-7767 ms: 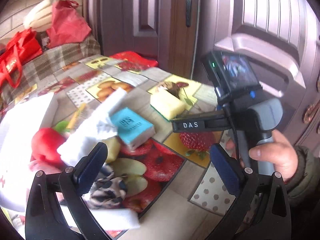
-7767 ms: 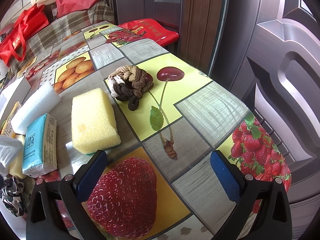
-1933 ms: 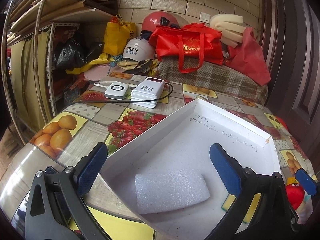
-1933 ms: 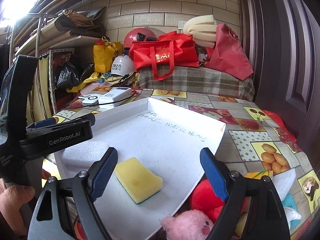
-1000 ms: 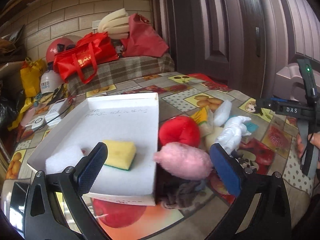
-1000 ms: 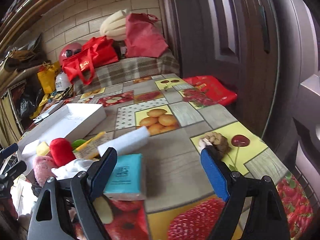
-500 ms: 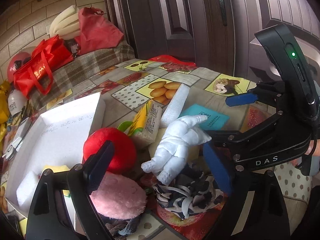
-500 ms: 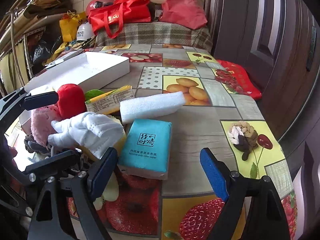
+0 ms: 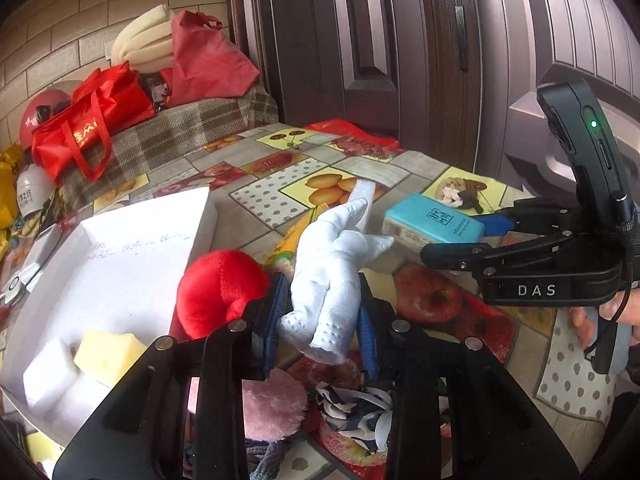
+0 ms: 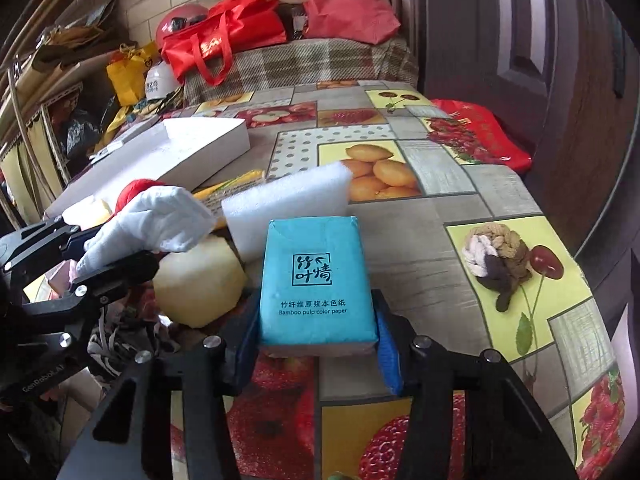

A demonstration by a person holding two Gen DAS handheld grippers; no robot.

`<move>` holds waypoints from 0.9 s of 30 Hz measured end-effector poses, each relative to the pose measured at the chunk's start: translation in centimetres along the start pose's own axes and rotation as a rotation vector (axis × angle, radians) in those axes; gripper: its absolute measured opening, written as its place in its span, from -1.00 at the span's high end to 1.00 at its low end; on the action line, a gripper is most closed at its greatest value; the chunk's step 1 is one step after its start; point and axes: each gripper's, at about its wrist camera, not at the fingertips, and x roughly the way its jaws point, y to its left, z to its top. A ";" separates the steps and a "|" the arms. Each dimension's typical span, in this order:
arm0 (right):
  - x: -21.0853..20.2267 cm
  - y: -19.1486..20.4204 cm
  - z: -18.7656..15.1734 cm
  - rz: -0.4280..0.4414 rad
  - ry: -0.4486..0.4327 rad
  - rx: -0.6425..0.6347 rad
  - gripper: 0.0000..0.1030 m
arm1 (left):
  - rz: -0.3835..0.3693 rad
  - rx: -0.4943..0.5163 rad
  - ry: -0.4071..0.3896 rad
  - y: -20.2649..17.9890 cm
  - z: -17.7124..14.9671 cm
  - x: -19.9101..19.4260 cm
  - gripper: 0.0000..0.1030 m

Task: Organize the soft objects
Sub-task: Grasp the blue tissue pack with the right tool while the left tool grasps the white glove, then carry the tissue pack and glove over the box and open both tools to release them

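My left gripper (image 9: 322,316) is closing, and its blue pads press both sides of a white glove (image 9: 332,272) that sticks up from the pile. A red plush (image 9: 220,288) and a pink plush (image 9: 272,404) lie just left of it. My right gripper (image 10: 316,346) is closing too, its pads against the sides of a teal tissue pack (image 10: 316,280) lying flat on the table. The white box (image 9: 120,264) at the left holds a yellow sponge (image 9: 108,356) and a white foam piece (image 9: 48,376).
A white foam strip (image 10: 288,196) lies behind the tissue pack, a pale yellow lump (image 10: 200,284) to its left. Braided hair ties (image 10: 496,260) sit at the right, near the table edge. Patterned fabric (image 9: 356,412) lies under the left gripper. Red bags (image 10: 224,40) are stacked at the far end.
Both grippers went from wide open to closed: the left onto the white glove, the right onto the teal tissue pack. Both came closer to the pile.
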 end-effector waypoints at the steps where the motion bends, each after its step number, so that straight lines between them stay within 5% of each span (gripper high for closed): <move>1: -0.7 -0.4 0.0 -0.010 -0.034 0.019 0.02 | 0.011 -0.017 -0.028 0.3 0.0 -0.6 0.39; 10: -5.7 0.0 -0.3 -0.076 -0.325 0.041 0.02 | 0.217 -0.107 -0.171 3.8 -1.0 -4.3 0.38; 27: -3.2 8.9 0.5 0.081 -0.311 -0.114 0.02 | 0.406 -0.227 -0.171 11.3 -3.6 -6.6 0.38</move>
